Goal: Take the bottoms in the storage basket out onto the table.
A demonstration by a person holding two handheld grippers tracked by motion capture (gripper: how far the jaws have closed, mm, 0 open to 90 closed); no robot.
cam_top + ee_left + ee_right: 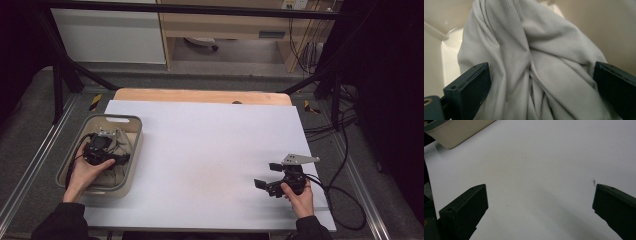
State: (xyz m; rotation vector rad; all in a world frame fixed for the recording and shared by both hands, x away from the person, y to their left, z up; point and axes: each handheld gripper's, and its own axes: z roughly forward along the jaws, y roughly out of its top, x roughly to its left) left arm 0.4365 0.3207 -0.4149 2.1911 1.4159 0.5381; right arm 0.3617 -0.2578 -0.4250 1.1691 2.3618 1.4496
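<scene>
Most of the job is left, I'd judge: the grey cloth [534, 62] is bunched inside the beige bin [131, 131] at the table's left edge, not yet lifted out. Left gripper [102, 150] is down in the bin w/ jaws spread wide either side of the folds, nothing pinched yet. Right gripper [270, 177] hovers over the white sheet [210, 145], jaws apart & empty (waiting, prob.). Room: dark frame rails, wood furniture behind, cables [340, 125] at right.

We saw a white sheet [210, 150] covering most of a wooden tabletop [200, 95], whose bare edge showed at twelve o'clock. Black cables [345, 125] lay on the grey floor [30, 145] at three o'clock.
</scene>
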